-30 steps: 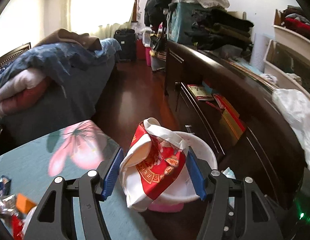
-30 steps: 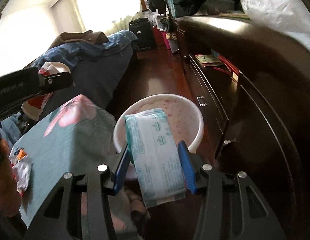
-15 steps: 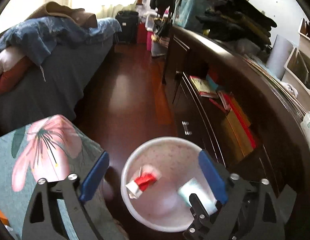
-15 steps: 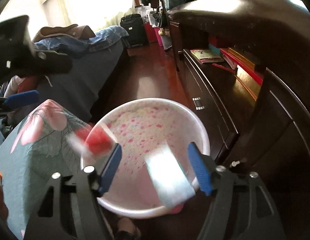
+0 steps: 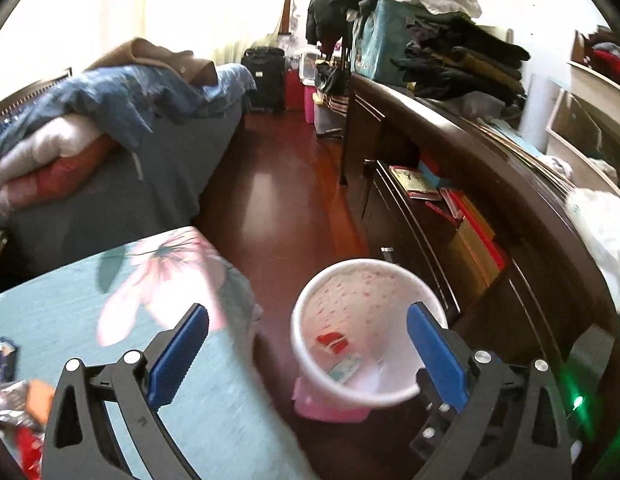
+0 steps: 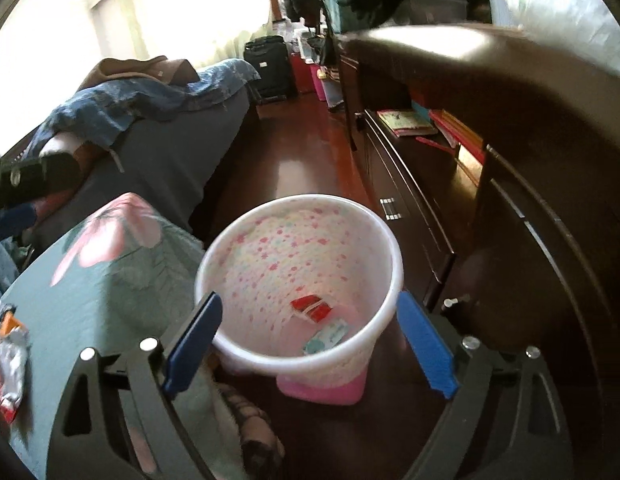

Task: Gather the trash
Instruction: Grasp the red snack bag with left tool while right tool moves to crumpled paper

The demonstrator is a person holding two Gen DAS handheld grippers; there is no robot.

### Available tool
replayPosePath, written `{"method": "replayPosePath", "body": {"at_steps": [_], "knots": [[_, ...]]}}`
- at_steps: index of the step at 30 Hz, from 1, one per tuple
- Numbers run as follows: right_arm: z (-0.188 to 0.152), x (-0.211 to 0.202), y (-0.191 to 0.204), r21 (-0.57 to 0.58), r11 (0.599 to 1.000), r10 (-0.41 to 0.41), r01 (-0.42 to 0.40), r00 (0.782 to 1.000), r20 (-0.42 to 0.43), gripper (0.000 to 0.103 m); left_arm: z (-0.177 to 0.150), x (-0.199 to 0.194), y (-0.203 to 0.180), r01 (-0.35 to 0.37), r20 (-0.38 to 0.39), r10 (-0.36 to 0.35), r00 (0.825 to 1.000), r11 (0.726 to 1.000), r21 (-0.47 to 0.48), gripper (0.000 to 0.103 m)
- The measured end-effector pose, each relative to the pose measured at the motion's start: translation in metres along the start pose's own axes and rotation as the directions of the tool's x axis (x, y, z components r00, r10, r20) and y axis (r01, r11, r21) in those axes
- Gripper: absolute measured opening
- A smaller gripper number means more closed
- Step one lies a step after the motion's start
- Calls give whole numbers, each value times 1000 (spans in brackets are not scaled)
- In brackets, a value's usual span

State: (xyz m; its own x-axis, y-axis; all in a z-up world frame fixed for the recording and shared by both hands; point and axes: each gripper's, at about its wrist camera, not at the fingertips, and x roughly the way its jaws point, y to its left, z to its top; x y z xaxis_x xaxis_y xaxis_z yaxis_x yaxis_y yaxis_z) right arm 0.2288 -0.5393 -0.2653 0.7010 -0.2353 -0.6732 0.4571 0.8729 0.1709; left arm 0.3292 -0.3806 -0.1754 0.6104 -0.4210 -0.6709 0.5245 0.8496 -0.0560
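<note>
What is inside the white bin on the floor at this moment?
In the white bin lie a red-and-white wrapper and a pale teal packet. The near wall hides part of the bottom, so anything there cannot be seen.

Daylight pours through the tall curtained window at the far end, blown out to plain white in both views. A pale reflection lies on the glossy red-brown wooden floor. Glare streaks the rounded top of the dark wooden sideboard in the right wrist view. Fisheye bends the furniture lines, with black corners around each frame. Motion smear softens the teal flowered tablecloth; the crinkled foil wrappers at its edge are probably just blurred. A green lens flare sits bottom right in the left view.
</note>
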Motion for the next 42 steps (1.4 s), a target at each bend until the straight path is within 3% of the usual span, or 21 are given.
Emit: {"method": "replayPosePath", "body": {"at_steps": [6,12,19,22,26,30,35,38,40,42], "knots": [[-12,-54,36,-66,997,43,-42,999,20,98,-26,-62,21,-81,61,80,995,997,7,99],[-30,-92,75,-122,986,112,-111,994,1,99,-58,-102,67,-182,39,183,982,982,-43,99],[-51,-119,117,-185,964,190,-191,982,-25,99,-109,-127,146,-262,-35,260,965,949,-175,99],[-57,-122,133,-213,956,201,-204,979,-35,99,-125,-123,175,-234,-68,224,972,942,-241,98],[-64,-120,150,-243,947,203,-211,978,-58,99,-135,-111,194,-103,-65,87,994,952,-289,96],[-69,-119,157,-259,944,196,-206,978,-65,99,-141,-101,202,-2,-51,-13,999,955,-296,86],[-69,-117,164,-265,942,194,-205,979,-69,99,-147,-94,211,16,-57,-35,998,953,-304,83],[-68,-116,172,-277,939,195,-206,978,-68,99,-151,-91,216,47,-67,-71,995,949,-311,68],[-68,-113,177,-286,935,197,-208,978,-70,99,-154,-88,217,56,-84,-87,993,948,-312,50],[-68,-110,186,-295,931,202,-215,976,-74,99,-157,-85,217,58,-89,-91,992,947,-316,40]]}}
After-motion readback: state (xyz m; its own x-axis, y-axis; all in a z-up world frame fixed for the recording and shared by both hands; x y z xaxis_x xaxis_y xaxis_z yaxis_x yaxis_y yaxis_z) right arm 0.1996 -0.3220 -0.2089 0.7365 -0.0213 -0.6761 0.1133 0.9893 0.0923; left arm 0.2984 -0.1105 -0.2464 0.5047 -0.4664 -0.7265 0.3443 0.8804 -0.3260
